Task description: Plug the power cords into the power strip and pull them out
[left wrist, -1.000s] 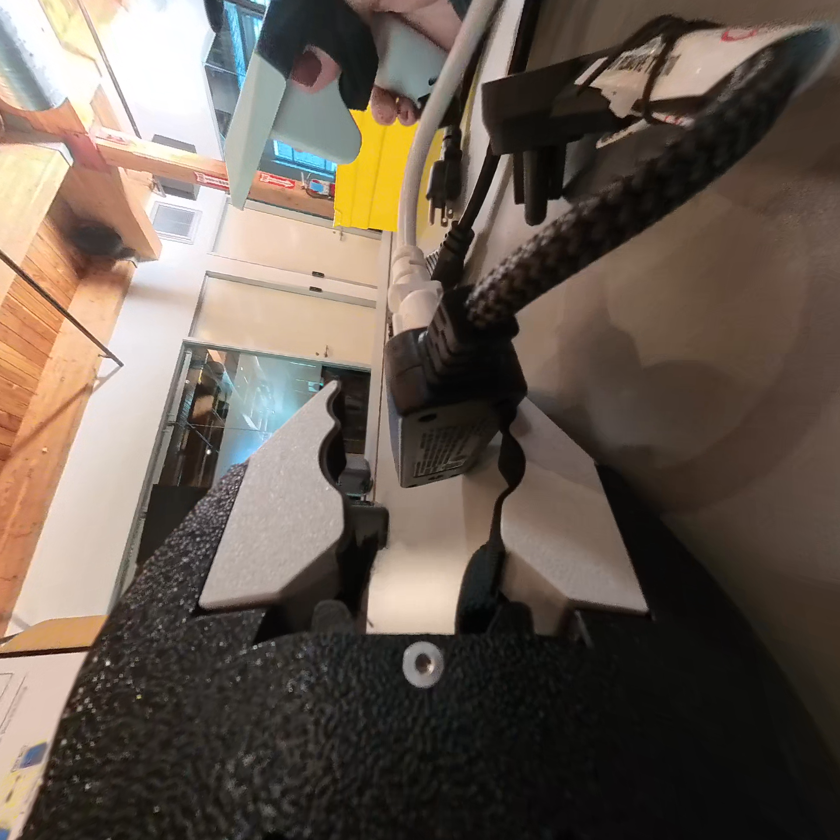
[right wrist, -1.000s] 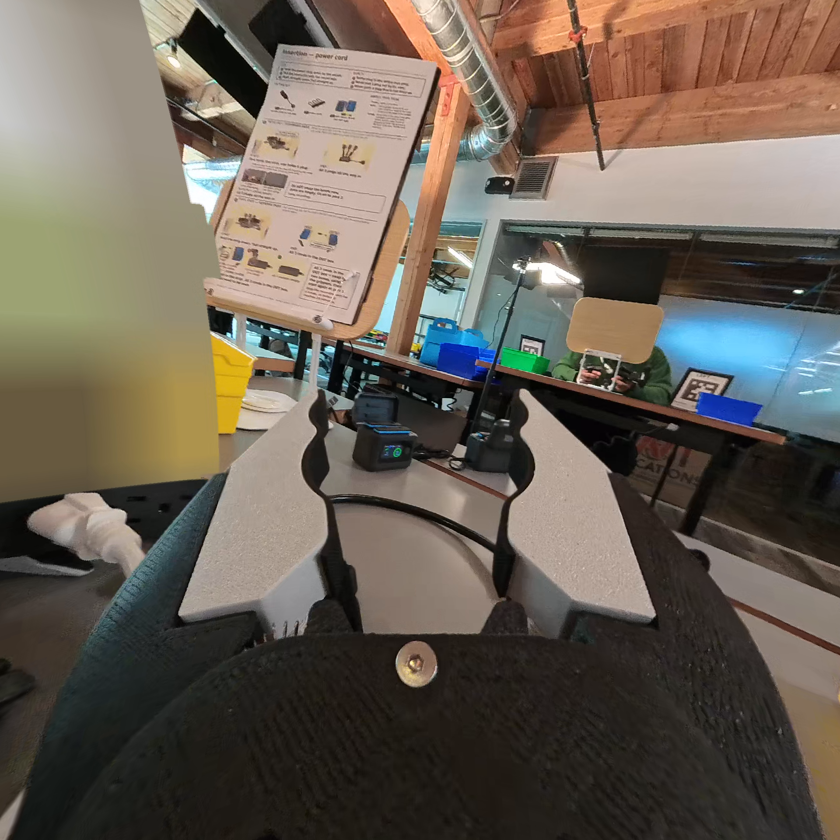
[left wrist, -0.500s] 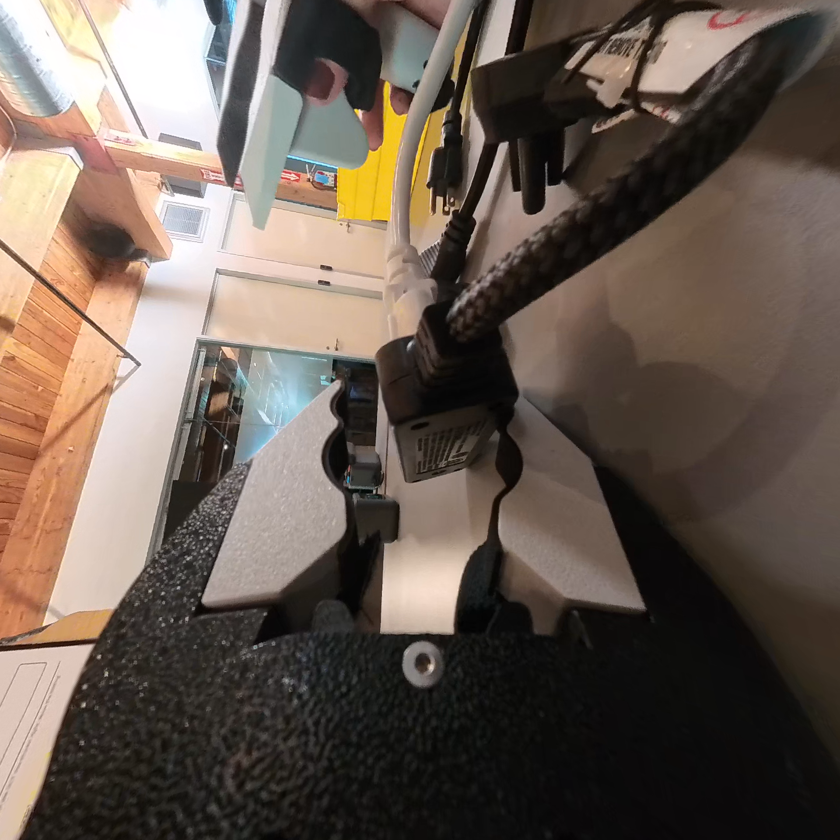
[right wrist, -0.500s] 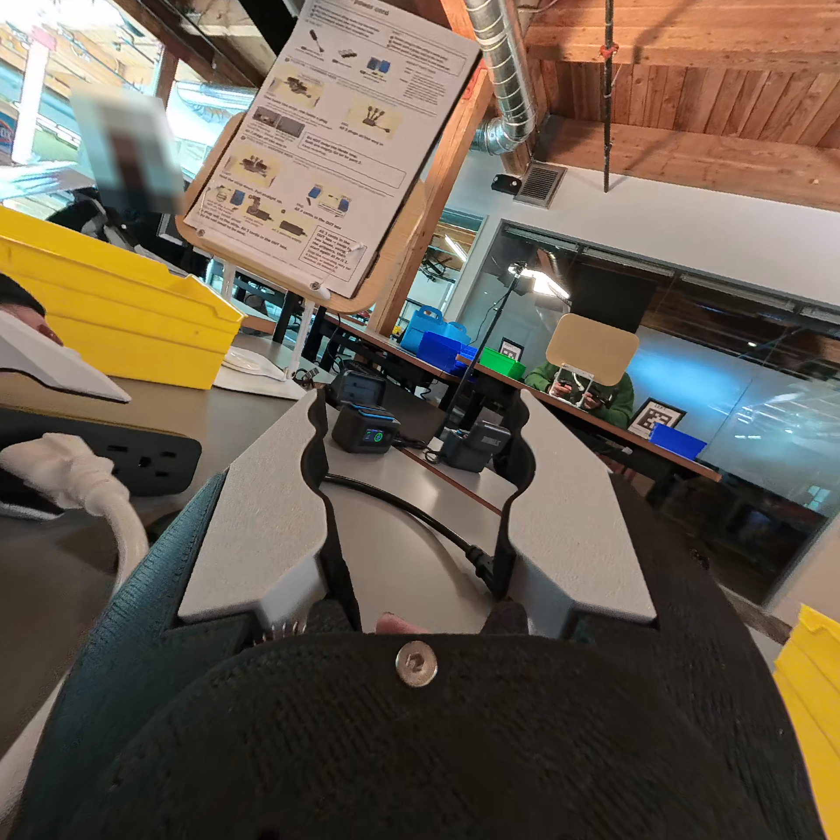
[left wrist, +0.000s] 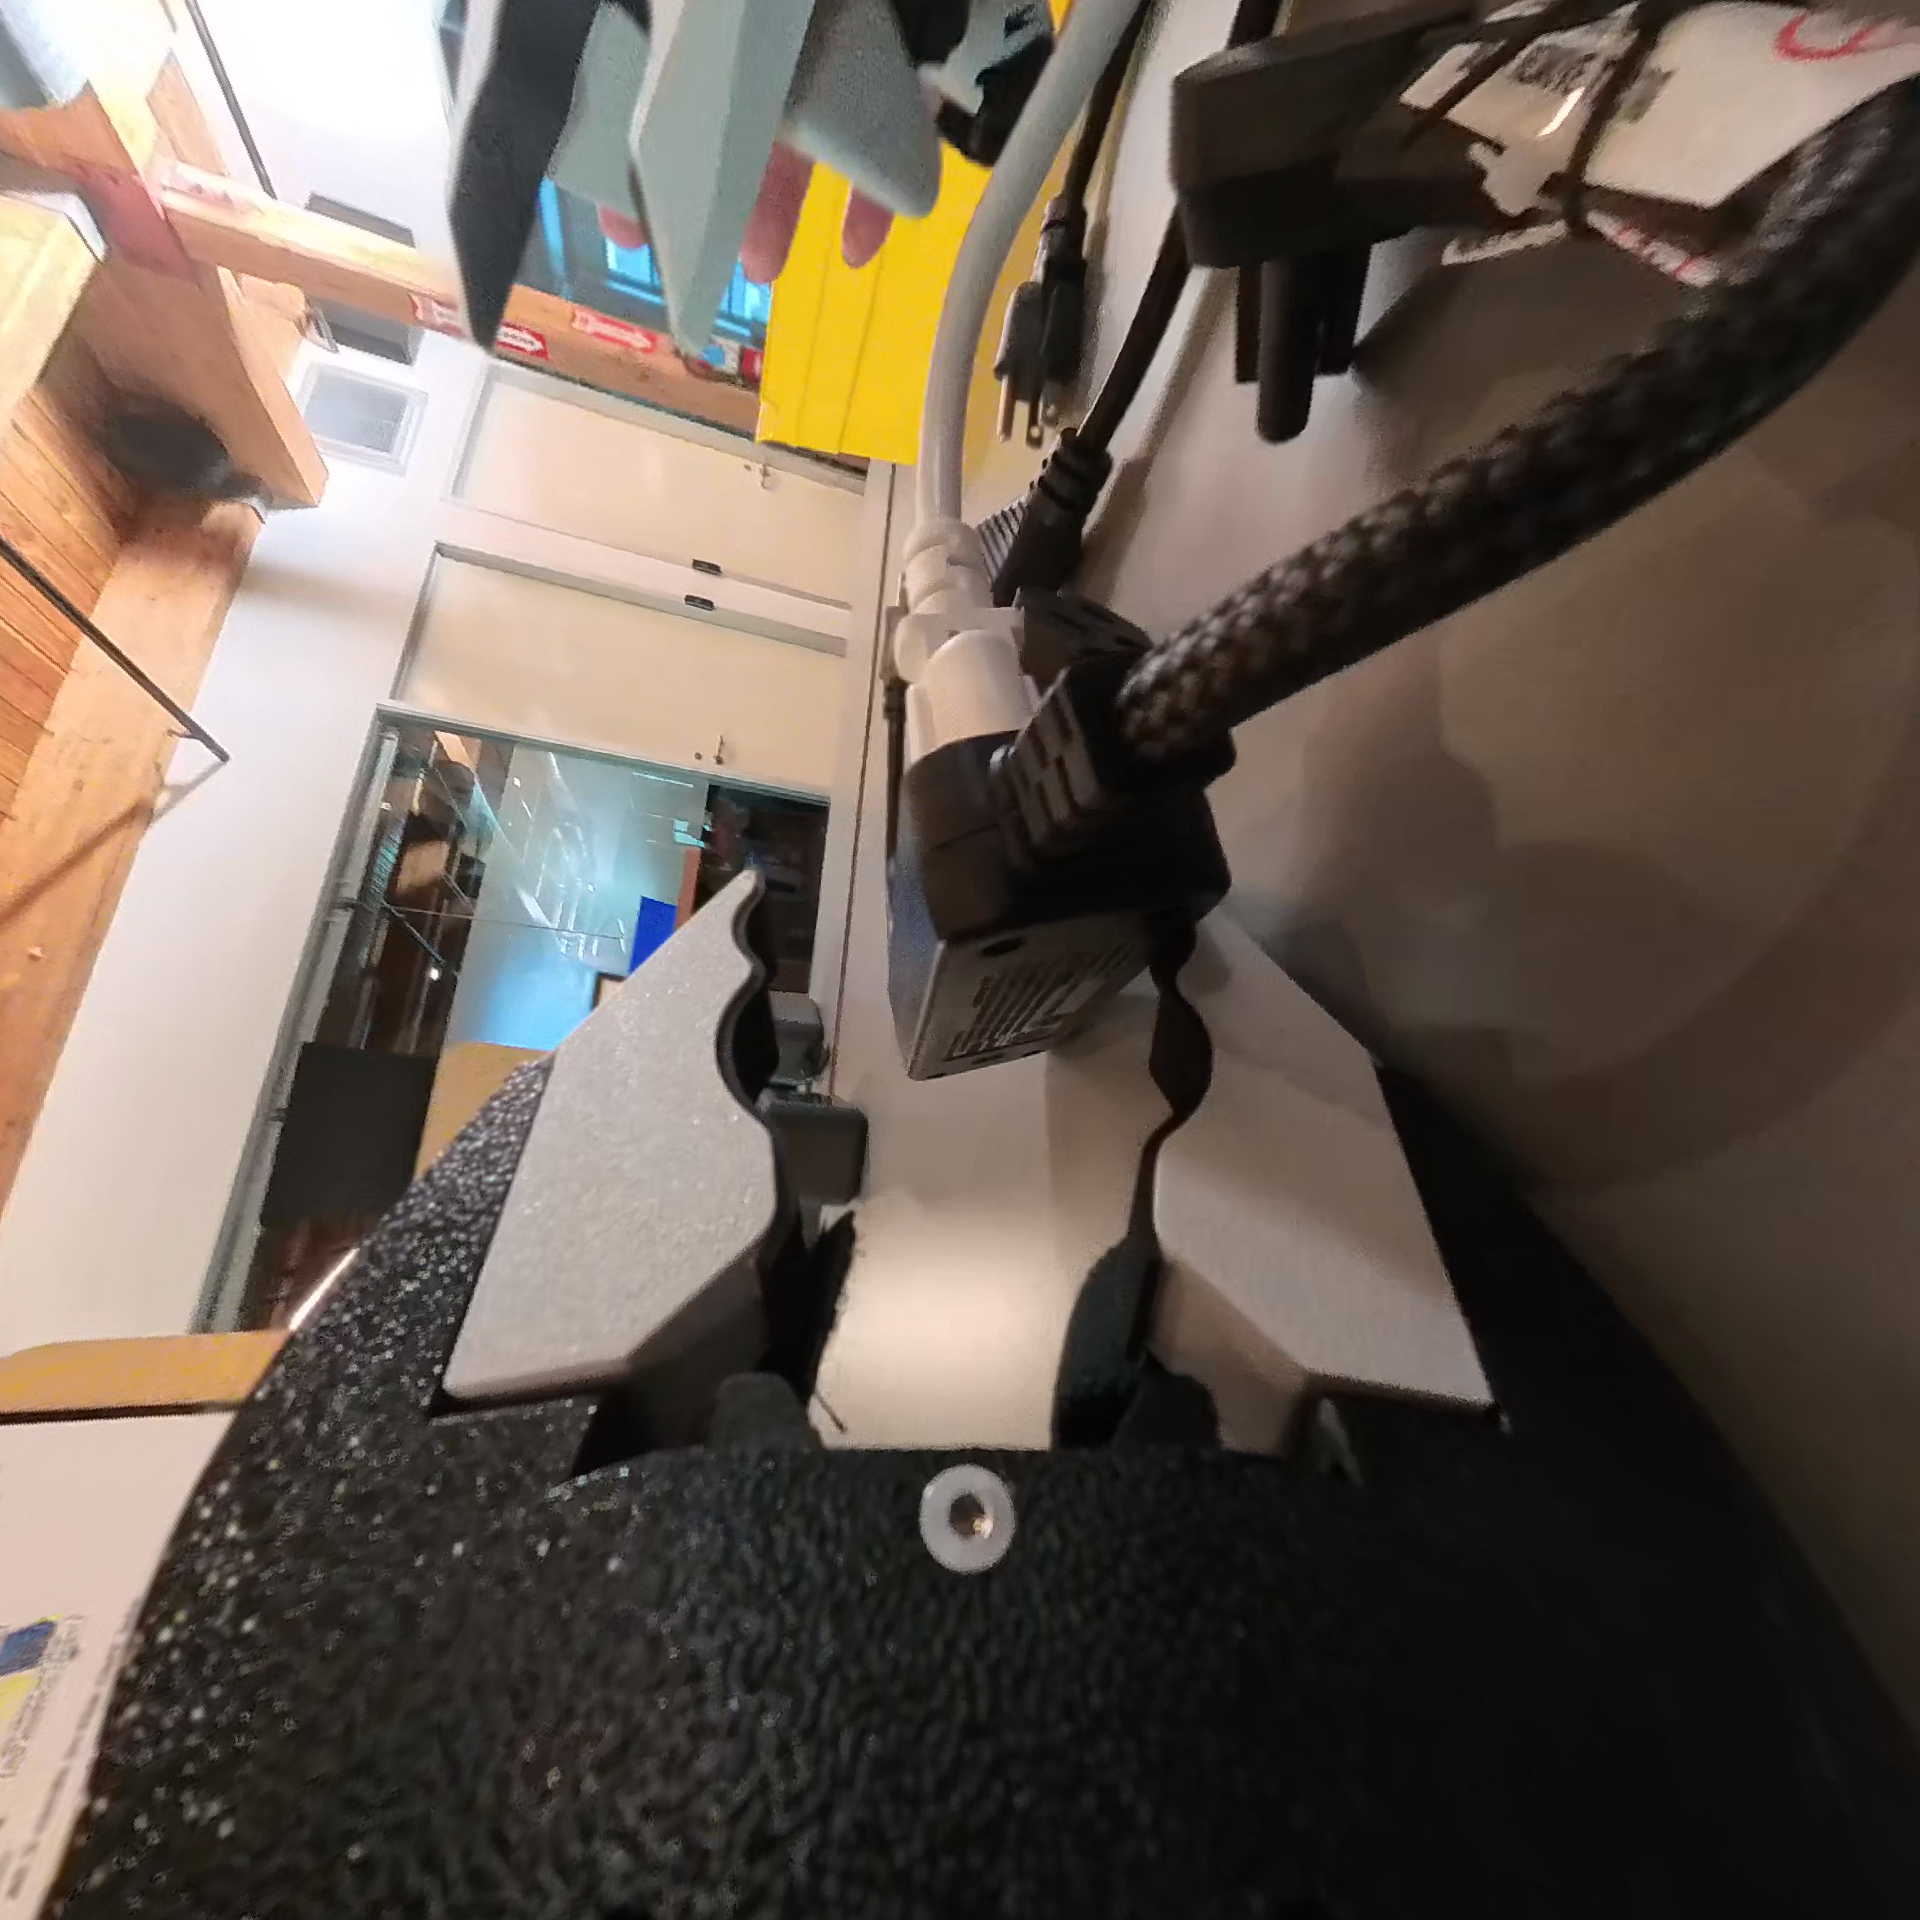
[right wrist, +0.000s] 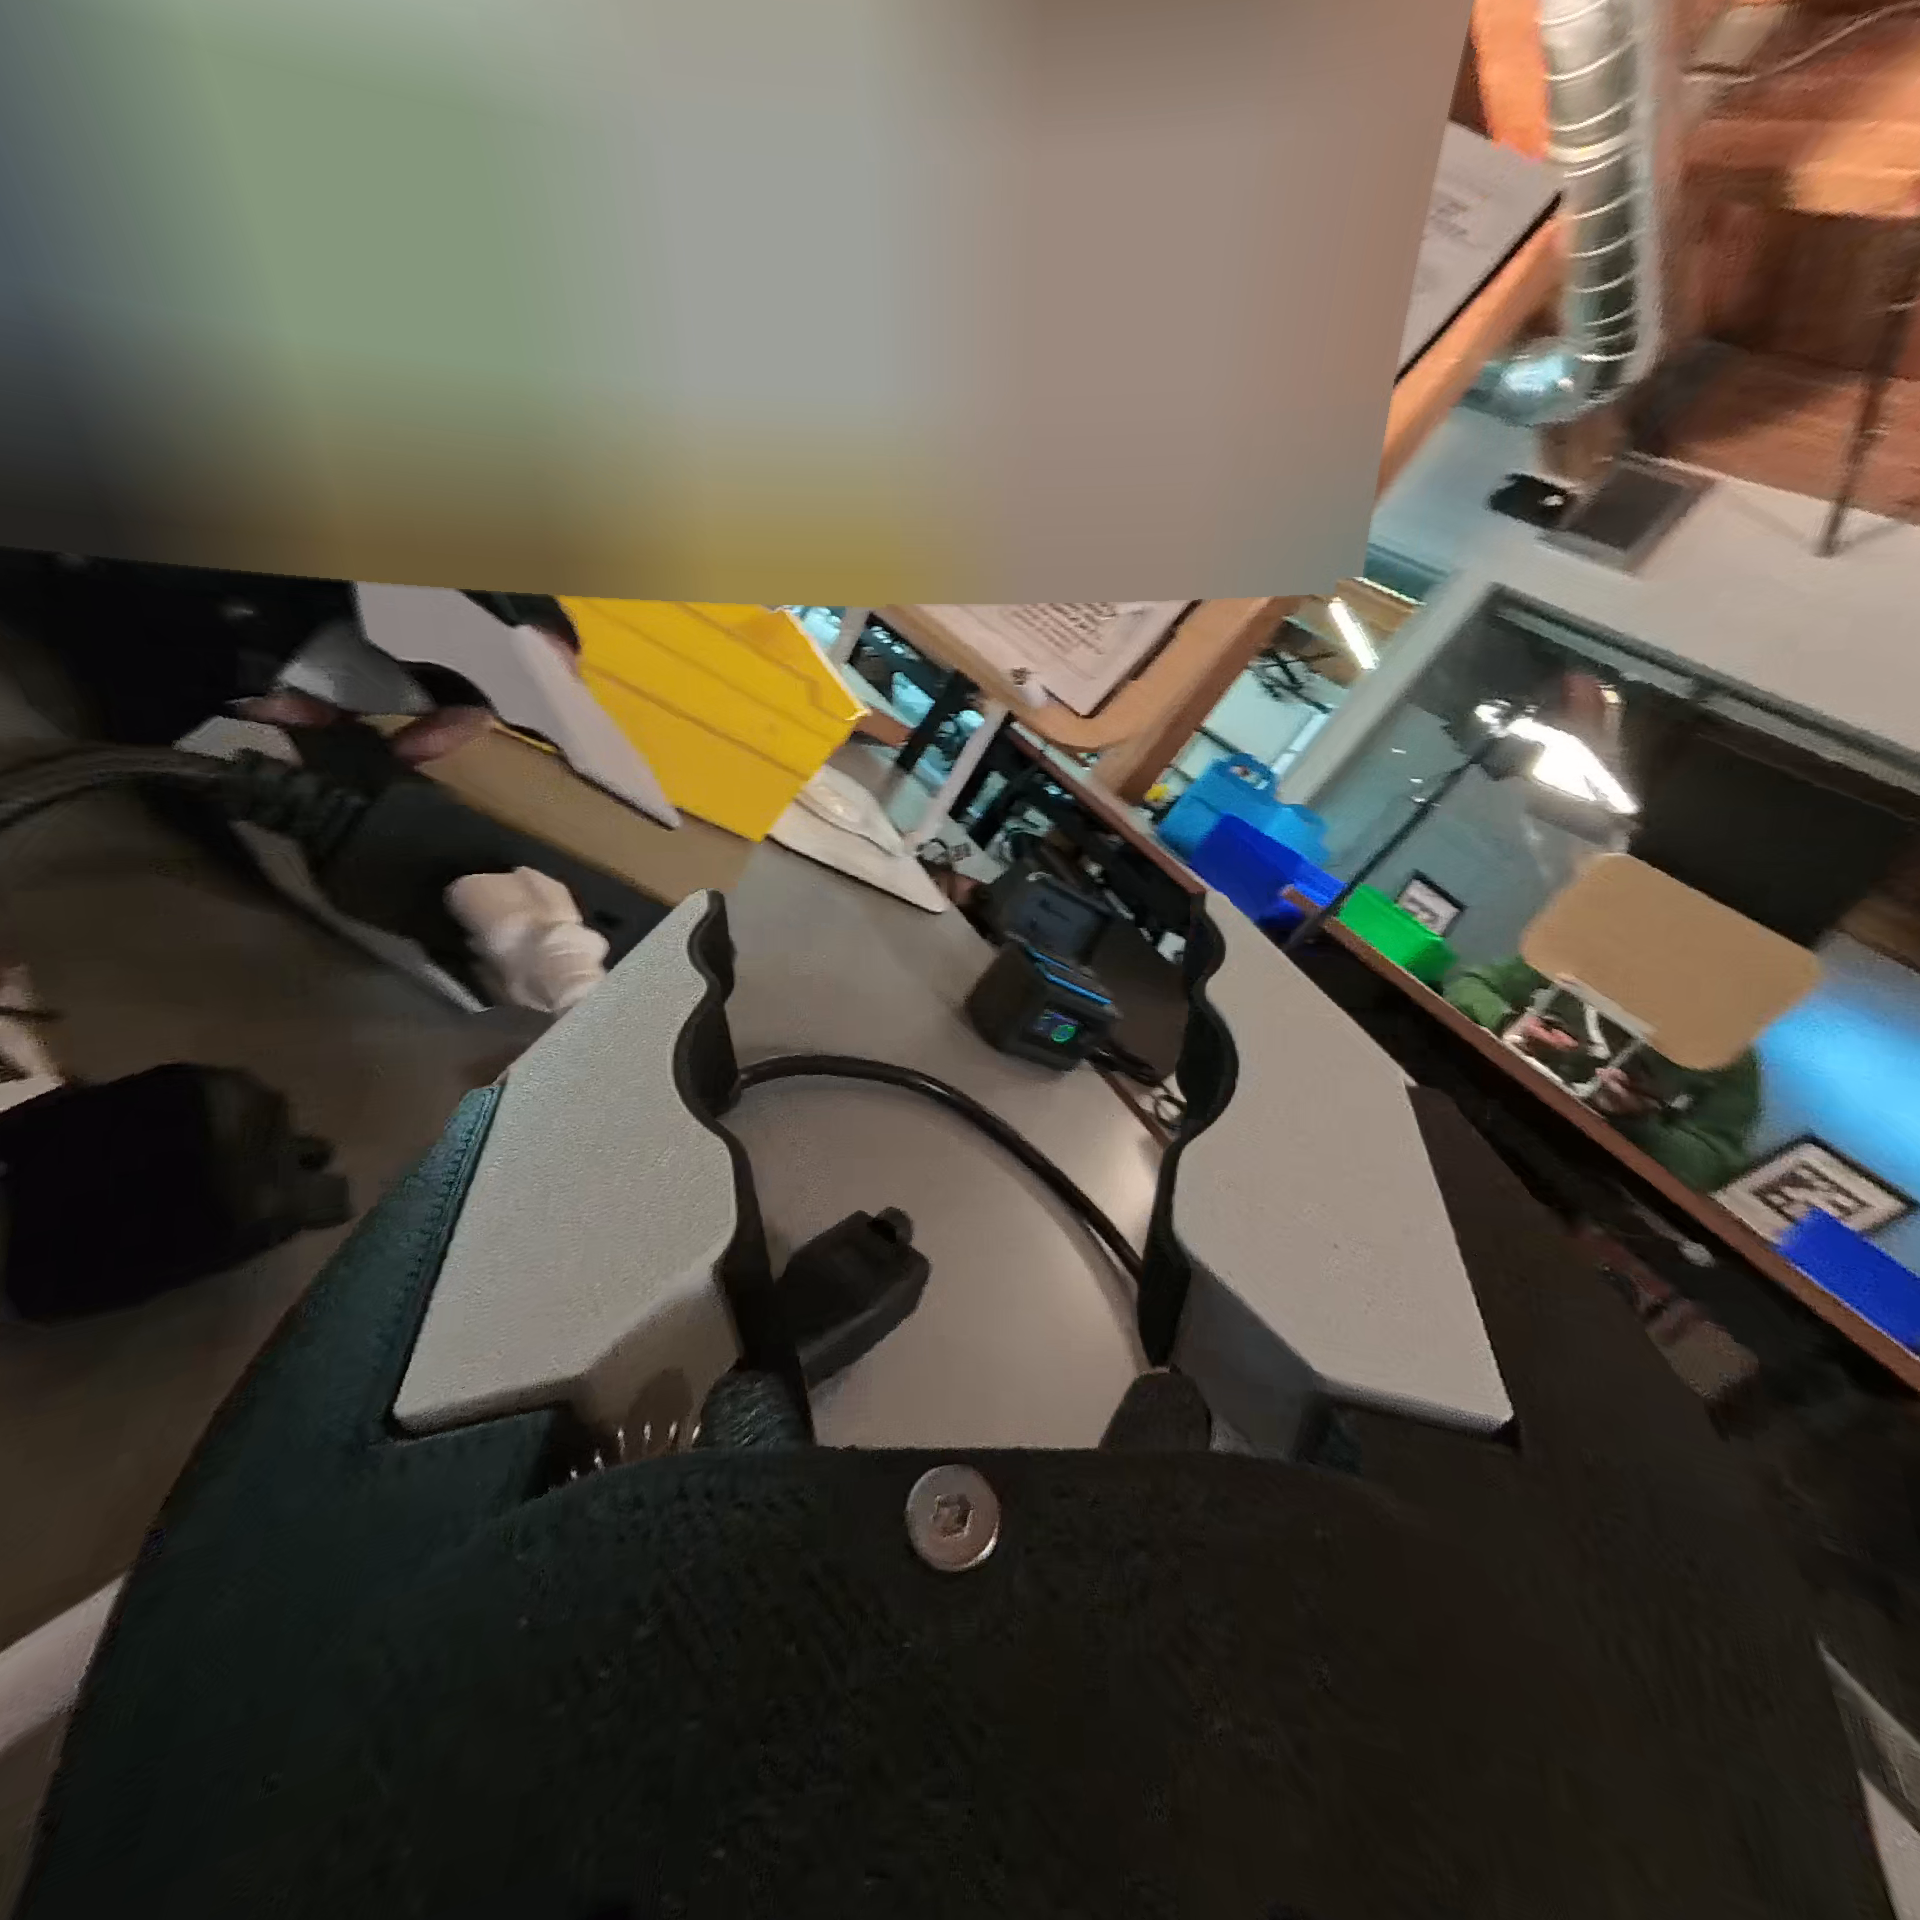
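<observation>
Left claw [left wrist: 961,997] gapes empty just short of power strip [left wrist: 997,935] (white plug [left wrist: 956,665] seated); right claw [right wrist: 956,1029] open over loose black plug [right wrist: 847,1283], more cords left

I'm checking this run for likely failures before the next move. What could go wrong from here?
1. The left gripper is open around the end of the black power strip; if it closes off-centre, the strip may twist or slide on the table.
2. The thick braided cord crosses just ahead of its fingers and may snag.
3. A loose black plug lies against one finger of the open right gripper; closing may clip it askew.
</observation>
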A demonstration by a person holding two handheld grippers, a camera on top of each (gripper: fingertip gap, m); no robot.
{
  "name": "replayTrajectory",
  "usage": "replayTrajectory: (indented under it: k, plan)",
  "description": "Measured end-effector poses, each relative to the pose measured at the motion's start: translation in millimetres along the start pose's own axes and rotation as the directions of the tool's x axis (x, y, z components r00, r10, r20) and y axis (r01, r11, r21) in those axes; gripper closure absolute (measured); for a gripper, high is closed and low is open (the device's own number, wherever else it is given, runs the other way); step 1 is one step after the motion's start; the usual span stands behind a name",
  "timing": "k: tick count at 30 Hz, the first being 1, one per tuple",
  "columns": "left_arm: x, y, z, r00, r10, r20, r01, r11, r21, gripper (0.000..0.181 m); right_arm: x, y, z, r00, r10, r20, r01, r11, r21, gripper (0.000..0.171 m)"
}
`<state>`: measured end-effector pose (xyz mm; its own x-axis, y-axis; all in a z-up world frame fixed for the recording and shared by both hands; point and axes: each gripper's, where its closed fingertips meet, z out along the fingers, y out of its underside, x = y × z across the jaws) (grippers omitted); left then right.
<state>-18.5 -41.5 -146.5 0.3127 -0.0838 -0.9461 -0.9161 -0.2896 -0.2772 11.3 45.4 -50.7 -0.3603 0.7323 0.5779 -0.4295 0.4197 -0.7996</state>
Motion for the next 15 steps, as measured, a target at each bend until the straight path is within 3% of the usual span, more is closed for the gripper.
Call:
replayTrajectory:
  k: [3,7,10,15]
  plan:
    - [-1.4,5.7,0.0,1.0,-0.006,0.002,0.006,1.0,-0.024,0.11,-2.6,-3.1,-0.9,0.999,-0.03,0.017,0.03,1.0,-0.006,0.087]
    - [-0.9,5.5,-0.1,0.999,0.041,0.012,-0.04,0.999,-0.035,0.12,30.8,10.1,-9.6,0.978,-0.146,-0.149,0.131,0.986,-0.108,0.095]
    - [-3.2,6.5,-0.3,0.996,0.077,0.035,-0.075,0.996,-0.053,0.137,59.3,25.1,-21.7,0.952,-0.162,-0.258,0.114,0.975,-0.19,0.097]
    - [-7.4,8.5,0.3,1.0,-0.003,0.026,0.004,0.998,-0.059,0.138,73.2,43.7,-29.8,0.944,-0.117,-0.31,0.043,0.971,-0.237,0.097]
